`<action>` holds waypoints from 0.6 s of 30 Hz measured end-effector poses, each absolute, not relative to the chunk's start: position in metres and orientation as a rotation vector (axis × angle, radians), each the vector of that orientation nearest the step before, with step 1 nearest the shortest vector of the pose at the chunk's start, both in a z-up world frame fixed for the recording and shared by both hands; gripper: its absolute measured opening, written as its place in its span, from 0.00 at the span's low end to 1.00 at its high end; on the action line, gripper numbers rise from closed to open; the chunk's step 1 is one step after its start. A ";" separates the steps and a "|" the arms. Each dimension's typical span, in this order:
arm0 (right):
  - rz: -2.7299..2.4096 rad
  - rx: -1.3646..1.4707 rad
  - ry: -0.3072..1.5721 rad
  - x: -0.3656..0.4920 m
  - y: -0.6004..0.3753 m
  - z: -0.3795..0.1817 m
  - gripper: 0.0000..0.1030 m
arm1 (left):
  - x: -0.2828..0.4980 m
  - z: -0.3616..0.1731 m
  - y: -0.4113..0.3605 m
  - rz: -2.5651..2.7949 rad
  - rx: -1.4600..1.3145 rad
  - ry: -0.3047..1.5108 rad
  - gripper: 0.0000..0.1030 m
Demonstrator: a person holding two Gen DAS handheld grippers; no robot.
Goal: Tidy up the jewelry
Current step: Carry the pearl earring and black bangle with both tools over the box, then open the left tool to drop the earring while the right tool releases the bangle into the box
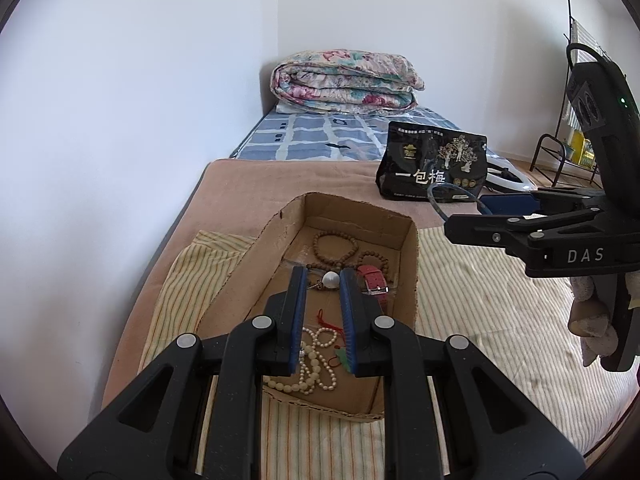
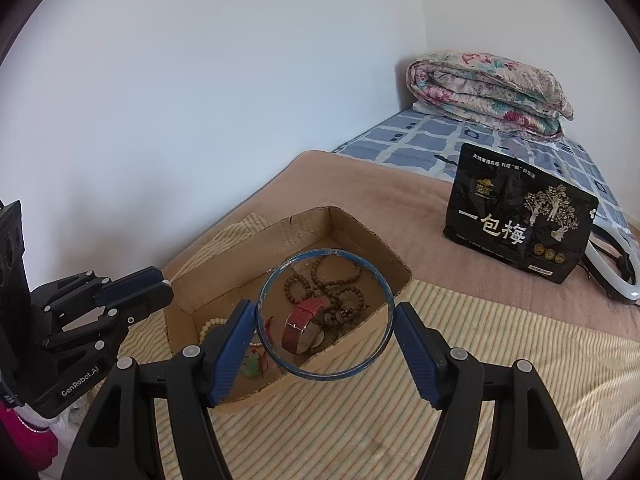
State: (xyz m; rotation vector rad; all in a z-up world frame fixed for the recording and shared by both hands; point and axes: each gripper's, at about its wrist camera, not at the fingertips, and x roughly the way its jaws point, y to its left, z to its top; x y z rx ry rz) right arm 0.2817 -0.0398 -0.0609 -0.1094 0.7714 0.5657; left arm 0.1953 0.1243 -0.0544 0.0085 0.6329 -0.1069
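The right tool (image 2: 325, 312) grips a ring between its fingers; the left tool (image 1: 323, 280) hovers parted.

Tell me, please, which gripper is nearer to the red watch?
Left. The left gripper hangs over the box, right beside the red watch; the right gripper holds the blue bangle farther off, past the box's edge.

On the side of my right gripper (image 1: 490, 204), seen from my left wrist camera, white capitals read "DAS". On the body of my left gripper (image 2: 154, 286), seen from my right wrist camera, white lettering reads "GenRobot.AI". The black bag (image 2: 520, 224) standing on the bed carries three large white Chinese characters, "一包梅", across its front; the same characters show on the bag in my left wrist view. The smaller lines of print along its top edge are too fine to read.
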 end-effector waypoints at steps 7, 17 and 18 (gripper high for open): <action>0.591 -0.109 0.793 0.297 -0.013 -0.070 0.71 | 0.200 -0.063 0.139 -0.096 -0.012 0.648 0.15; 0.589 -0.117 0.812 0.317 0.009 -0.083 0.71 | 0.206 -0.075 0.151 -0.085 -0.032 0.669 0.15; 0.588 -0.113 0.815 0.320 0.010 -0.084 0.71 | 0.206 -0.076 0.151 -0.084 -0.033 0.669 0.15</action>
